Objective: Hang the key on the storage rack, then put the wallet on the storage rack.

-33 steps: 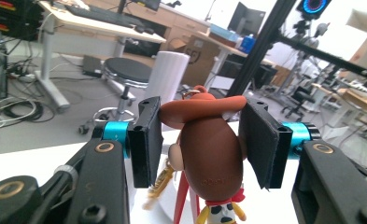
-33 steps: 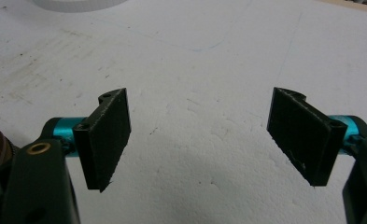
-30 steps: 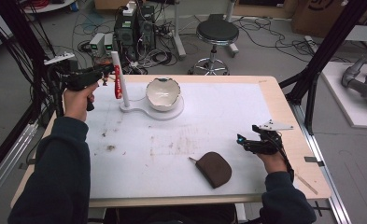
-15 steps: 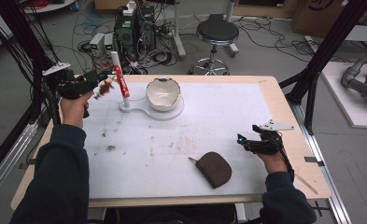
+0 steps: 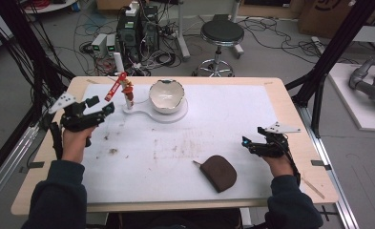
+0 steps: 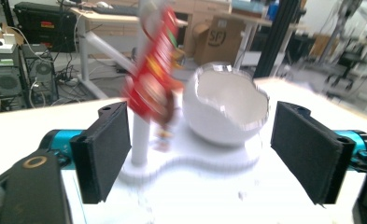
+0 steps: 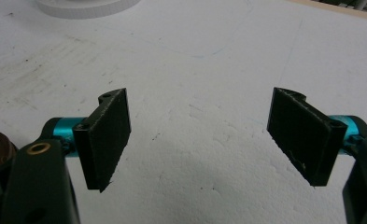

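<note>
The left gripper (image 5: 103,106) has just been opening, jaws wide and empty, near a red packet (image 5: 116,86) on a white post (image 5: 128,99). The right gripper (image 5: 253,140) hovers with jaws wide, holding nothing.

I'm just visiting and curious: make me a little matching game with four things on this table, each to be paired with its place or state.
Things:
1. red packet
2. white eggshell bowl
3. brown pouch
4. left gripper

Places or states:
A. flat on the table near the right gripper
B. jaws open, nothing between them
C. hanging on the white post
D. sitting on the white stand

Pairs: 1-C, 2-D, 3-A, 4-B
</note>
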A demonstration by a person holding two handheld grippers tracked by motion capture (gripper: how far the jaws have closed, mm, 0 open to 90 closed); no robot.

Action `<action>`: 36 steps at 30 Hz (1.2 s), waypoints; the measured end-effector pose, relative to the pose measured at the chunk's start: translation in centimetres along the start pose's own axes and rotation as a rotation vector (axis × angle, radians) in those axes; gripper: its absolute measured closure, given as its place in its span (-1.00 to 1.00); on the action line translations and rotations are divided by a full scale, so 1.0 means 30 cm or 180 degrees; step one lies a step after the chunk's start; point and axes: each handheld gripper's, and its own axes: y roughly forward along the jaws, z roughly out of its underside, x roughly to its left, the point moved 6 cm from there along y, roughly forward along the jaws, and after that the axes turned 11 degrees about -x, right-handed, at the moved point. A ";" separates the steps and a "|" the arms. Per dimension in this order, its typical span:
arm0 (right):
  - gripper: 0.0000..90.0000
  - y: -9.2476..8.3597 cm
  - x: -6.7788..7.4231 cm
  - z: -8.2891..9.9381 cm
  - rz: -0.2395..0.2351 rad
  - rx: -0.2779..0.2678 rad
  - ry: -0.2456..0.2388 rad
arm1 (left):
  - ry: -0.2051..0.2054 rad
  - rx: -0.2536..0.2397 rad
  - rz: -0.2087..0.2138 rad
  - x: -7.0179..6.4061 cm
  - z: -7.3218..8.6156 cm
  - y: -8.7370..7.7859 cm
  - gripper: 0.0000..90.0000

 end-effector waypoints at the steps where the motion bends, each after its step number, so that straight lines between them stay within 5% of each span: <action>1: -0.52 0.002 0.001 0.000 -0.0001 0.0010 0.0004 | 0.0036 0.0030 -0.0001 -0.011 0.018 -0.006 -0.56; 6: -0.52 0.010 0.011 -0.004 -0.0016 0.0017 -0.0010 | 0.0118 0.0172 -0.0010 -0.037 0.088 -0.016 -0.56; 10: -0.52 0.008 0.013 -0.006 -0.0010 -0.0002 -0.0006 | 0.0115 0.0135 -0.0038 -0.037 0.101 -0.028 -0.56; 36: -0.52 0.005 0.019 -0.004 -0.0055 0.0000 -0.0017 | 0.0050 0.0093 0.0043 -0.047 0.109 -0.028 -0.56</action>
